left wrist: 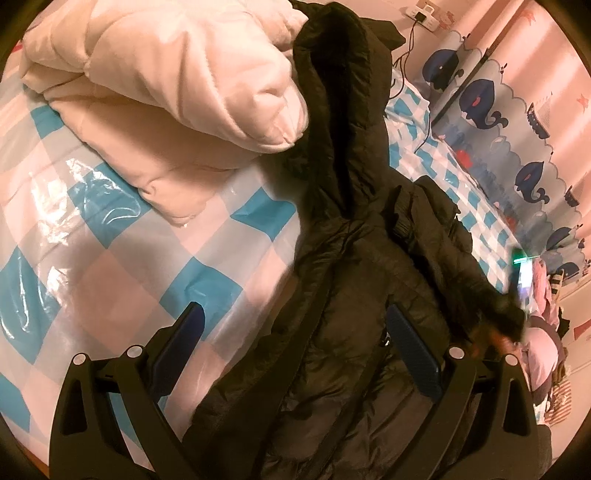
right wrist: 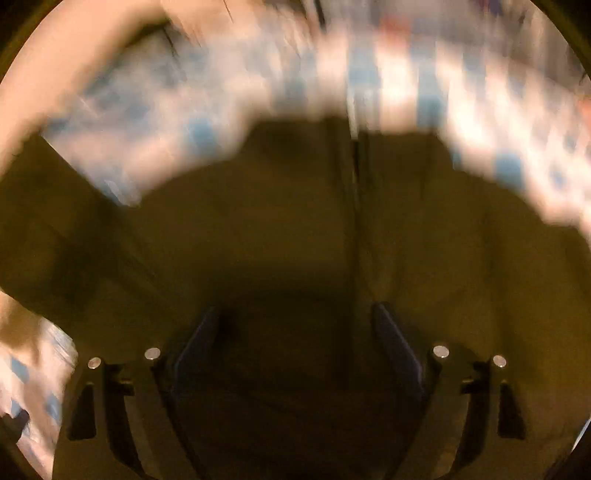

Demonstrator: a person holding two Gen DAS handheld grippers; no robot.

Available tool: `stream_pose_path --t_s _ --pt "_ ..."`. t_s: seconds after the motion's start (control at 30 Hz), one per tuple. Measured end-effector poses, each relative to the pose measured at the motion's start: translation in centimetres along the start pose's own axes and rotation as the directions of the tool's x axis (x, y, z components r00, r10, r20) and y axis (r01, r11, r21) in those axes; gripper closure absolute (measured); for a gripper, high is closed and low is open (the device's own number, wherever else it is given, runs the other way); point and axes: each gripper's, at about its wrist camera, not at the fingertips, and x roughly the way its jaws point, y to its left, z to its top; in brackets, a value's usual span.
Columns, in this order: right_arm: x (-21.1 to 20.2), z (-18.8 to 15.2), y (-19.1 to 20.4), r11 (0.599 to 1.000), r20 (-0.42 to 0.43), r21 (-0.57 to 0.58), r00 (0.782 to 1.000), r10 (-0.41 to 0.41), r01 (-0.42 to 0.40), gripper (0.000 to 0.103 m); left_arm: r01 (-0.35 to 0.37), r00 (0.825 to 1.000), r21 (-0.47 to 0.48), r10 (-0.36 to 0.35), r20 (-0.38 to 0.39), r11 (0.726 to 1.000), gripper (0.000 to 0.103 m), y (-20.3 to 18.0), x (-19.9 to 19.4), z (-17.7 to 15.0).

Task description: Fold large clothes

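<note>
A large dark puffer jacket with a hood lies on a bed with a blue-and-white checked sheet. My left gripper is open, its blue-padded fingers spread over the jacket's front edge, holding nothing. In the right wrist view, which is blurred by motion, the dark jacket fills the lower view and my right gripper is open just above it. A zip line runs up the middle of the jacket there.
A folded white quilt lies on the bed beyond the jacket's hood. A whale-pattern curtain hangs at the right, with a wall socket and cable above. Clothes are piled at the far right.
</note>
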Motion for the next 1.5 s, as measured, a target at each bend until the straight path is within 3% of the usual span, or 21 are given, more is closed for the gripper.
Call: stream_pose_path --t_s 0.13,0.17,0.27,0.33,0.4,0.47,0.53,0.57,0.73,0.8,0.9,1.0,1.13,1.2,1.27,1.33,1.43,1.5 --pt "-2.9 0.2 -1.1 0.998 0.098 0.012 0.993 0.065 -0.066 0.020 -0.008 1.000 0.027 0.008 -0.005 1.000 0.008 -1.1 0.6 -0.3" --pt "-4.7 0.3 -1.6 0.999 0.149 0.005 0.988 0.049 -0.051 0.020 -0.012 1.000 0.035 0.012 -0.003 0.999 0.008 -1.4 0.6 -0.4" --pt "-9.0 0.3 -4.9 0.998 0.265 0.038 0.963 -0.053 0.045 0.020 -0.023 1.000 0.055 0.023 0.003 0.998 0.008 -2.2 0.7 -0.7" --pt "-10.8 0.1 -8.9 0.984 0.307 0.131 0.939 -0.157 0.122 0.017 -0.025 1.000 0.060 0.025 0.003 0.998 0.008 -2.6 0.9 -0.8" --pt "-10.2 -0.2 -13.5 0.954 0.266 0.249 0.936 -0.231 0.165 0.017 -0.030 1.000 0.069 0.030 0.004 0.997 0.008 -3.0 1.0 -0.9" --pt "-8.5 -1.7 -17.3 0.928 0.197 0.327 0.948 -0.251 0.177 0.017 -0.038 0.999 0.084 0.037 0.003 0.996 0.008 -3.5 1.3 -1.0" --pt "-5.1 -2.2 -19.2 0.920 0.078 0.334 0.967 -0.244 0.205 0.017 -0.044 0.999 0.098 0.044 0.004 0.994 0.008 -3.9 1.4 -1.2" --pt "-4.4 -2.4 -19.6 0.924 0.068 0.326 0.969 -0.236 0.201 0.017 -0.051 0.999 0.106 0.050 0.005 0.993 0.008 -4.2 1.6 -1.2" --pt "-8.5 -3.1 -17.3 0.953 0.198 0.269 0.961 -0.193 0.136 0.017 -0.094 0.995 0.139 0.090 0.032 0.986 0.008 -5.0 1.9 -1.3" --pt "-11.1 -4.6 -14.8 0.976 0.281 0.211 0.954 -0.106 0.046 0.016 -0.115 0.993 0.153 0.108 0.052 0.982 0.008 -5.2 1.7 -1.4" --pt "-13.3 -7.7 -12.4 0.983 0.325 0.161 0.945 0.027 -0.083 0.014 -0.147 0.987 0.175 0.133 0.090 0.973 0.008 -5.6 1.3 -1.4" --pt "-13.6 -10.9 -9.3 0.963 0.324 0.089 0.922 0.212 -0.253 0.014 -0.195 0.974 0.221 0.163 0.157 0.956 0.008 -6.1 0.5 -1.2" --pt "-13.1 -10.9 -4.3 0.949 0.278 -0.038 0.909 0.310 -0.313 0.014 -0.260 0.951 0.269 0.198 0.238 0.927 0.008 -6.2 -0.6 -1.1" --pt "-13.3 -10.0 -1.4 0.903 0.233 -0.101 0.873 0.429 -0.417 0.014 -0.229 0.956 0.250 0.169 0.238 0.941 0.008 -5.7 -1.0 -0.6" --pt "-13.8 -9.9 0.6 0.872 0.224 -0.115 0.843 0.489 -0.475 0.014 -0.216 0.955 0.244 0.152 0.255 0.946 0.008 -5.3 -1.4 -0.1" --pt "-14.3 -10.5 1.7 0.885 0.238 -0.139 0.852 0.466 -0.445 0.014 -0.242 0.943 0.284 0.156 0.295 0.928 0.008 -5.7 -1.6 0.1" --pt "-14.3 -12.7 1.0 0.899 0.265 -0.135 0.860 0.437 -0.416 0.014 -0.329 0.911 0.411 0.172 0.374 0.850 0.008 -7.1 -1.6 -0.6" --pt "-13.7 -14.5 -0.8 0.899 0.283 -0.059 0.856 0.432 -0.434 0.014 -0.418 0.872 0.534 0.160 0.463 0.735 0.008 -8.6 -1.7 -1.7"
